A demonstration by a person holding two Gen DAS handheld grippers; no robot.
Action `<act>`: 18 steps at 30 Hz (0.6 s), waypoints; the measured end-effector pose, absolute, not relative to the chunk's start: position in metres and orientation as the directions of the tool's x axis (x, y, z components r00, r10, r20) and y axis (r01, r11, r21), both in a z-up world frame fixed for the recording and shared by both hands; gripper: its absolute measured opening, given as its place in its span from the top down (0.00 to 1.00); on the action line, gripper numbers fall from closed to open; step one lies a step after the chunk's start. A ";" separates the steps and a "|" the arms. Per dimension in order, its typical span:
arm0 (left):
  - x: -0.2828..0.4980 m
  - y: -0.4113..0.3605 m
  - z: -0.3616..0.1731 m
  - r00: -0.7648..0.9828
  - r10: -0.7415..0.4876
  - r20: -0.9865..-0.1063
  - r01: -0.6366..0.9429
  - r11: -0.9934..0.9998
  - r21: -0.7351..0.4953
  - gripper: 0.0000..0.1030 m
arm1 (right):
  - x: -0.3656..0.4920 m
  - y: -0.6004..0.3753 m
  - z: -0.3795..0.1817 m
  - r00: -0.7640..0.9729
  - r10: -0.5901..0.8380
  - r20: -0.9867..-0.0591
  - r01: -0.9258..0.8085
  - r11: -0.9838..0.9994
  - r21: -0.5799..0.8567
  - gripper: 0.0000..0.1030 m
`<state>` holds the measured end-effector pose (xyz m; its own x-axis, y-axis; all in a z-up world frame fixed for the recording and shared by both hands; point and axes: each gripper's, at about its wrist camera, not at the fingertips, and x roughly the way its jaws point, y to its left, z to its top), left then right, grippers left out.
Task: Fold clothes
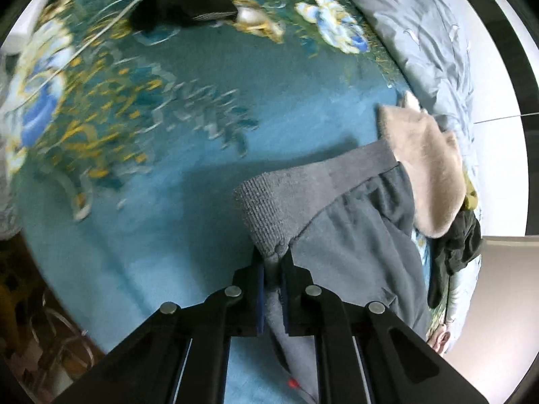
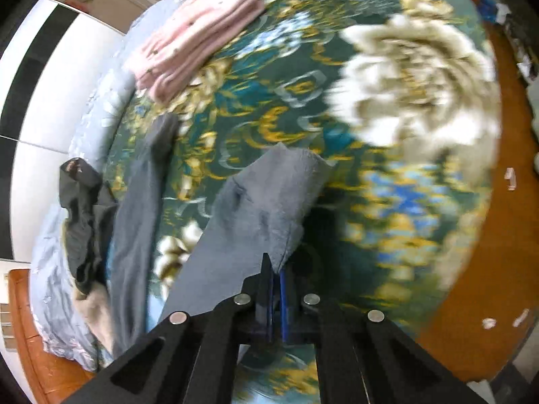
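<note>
Currently, the left gripper (image 1: 273,262) is clamping the ribbed waistband (image 1: 269,208) of the grey sweatpants (image 1: 353,252); the pads are pressing a pinch of fabric between them, with only that fold keeping them apart. The waistband is bulging up just beyond the fingertips, and the body of the garment is trailing down and to the right of the fingers. A beige fleece garment (image 1: 427,168) is lying across the far end of the waistband, touching it.

In the right wrist view, the right gripper (image 2: 275,269) is pinching a leg end of the grey sweatpants (image 2: 266,208); the jaws are standing almost fully together, with a thin edge of cloth caught between the blue pads. The fabric is fanning out ahead of and to the left of the fingers, and the other leg (image 2: 145,202) is stretching away on the left.

Both views are showing motion blur on the surroundings. The sweatpants are resting on a teal floral blanket (image 1: 188,134) covering a bed. A pale blue floral quilt (image 1: 427,43) is running along the blanket's edge. A folded pink garment (image 2: 198,33) is sitting at the far side, a dark crumpled garment (image 2: 84,219) is lying beside the quilt, and a black garment (image 1: 182,10) is lying at the far end. A wooden floor (image 2: 505,286) is bordering the bed.
</note>
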<state>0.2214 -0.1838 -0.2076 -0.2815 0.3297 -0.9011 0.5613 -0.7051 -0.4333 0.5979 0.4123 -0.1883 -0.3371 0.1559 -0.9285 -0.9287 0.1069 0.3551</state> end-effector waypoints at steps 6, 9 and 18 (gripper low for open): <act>0.218 -0.167 -0.189 -0.229 0.391 -0.892 0.593 -0.671 -0.446 0.92 | 0.582 0.440 -0.146 -0.384 0.193 -0.903 -0.913 0.067 0.402 0.97; 0.188 -0.144 -0.164 -0.268 0.435 -0.859 0.632 -0.594 -0.498 0.92 | 0.534 0.473 -0.130 -0.389 0.189 -0.902 -0.919 -0.006 0.395 0.97; 0.103 -0.093 -0.148 -0.382 0.505 -0.774 0.747 -0.324 -0.581 0.92 | 0.371 0.600 -0.143 -0.331 0.042 -0.943 -0.936 -0.137 0.323 0.97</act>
